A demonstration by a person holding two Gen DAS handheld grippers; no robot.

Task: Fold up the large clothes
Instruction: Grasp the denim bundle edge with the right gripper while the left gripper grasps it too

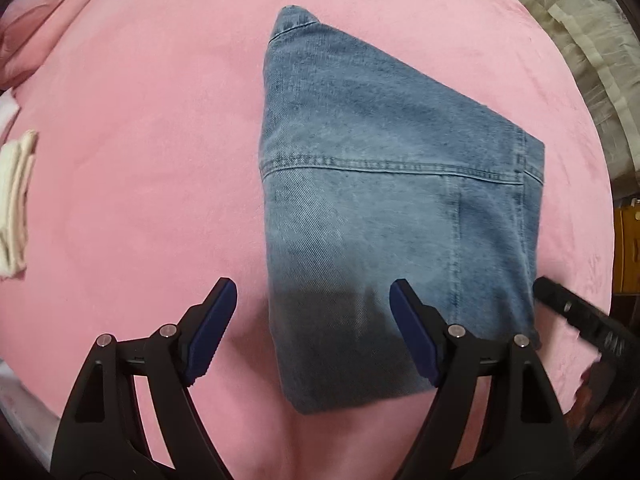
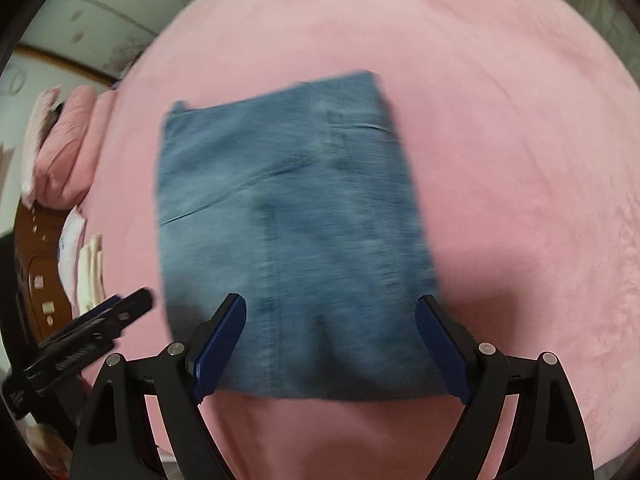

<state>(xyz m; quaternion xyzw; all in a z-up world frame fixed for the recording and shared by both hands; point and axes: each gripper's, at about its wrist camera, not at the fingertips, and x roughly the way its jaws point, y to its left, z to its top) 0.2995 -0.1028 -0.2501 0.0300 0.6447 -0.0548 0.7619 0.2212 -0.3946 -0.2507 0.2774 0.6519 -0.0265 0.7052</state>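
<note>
Folded blue jeans point(image 1: 380, 200) lie flat on the pink bedcover point(image 1: 140, 140), stitched seams showing across the top layer. My left gripper point(image 1: 312, 286) hangs open over the near left corner of the jeans, and its pads touch nothing. In the right wrist view the jeans point(image 2: 288, 208) are blurred, and my right gripper point(image 2: 332, 301) stands open above their near edge with nothing clamped. One black finger of the right gripper point(image 1: 568, 308) shows beside the jeans' right edge. The left gripper point(image 2: 120, 312) shows at the jeans' left side.
A folded cream cloth point(image 1: 16, 200) lies at the left of the bed. Pink pillows point(image 2: 64, 148) are stacked by the wooden headboard point(image 2: 36, 280). Grey-beige fabric point(image 1: 580, 40) hangs beyond the bed's far right edge. Pink cover point(image 2: 520, 160) spreads wide to the jeans' right.
</note>
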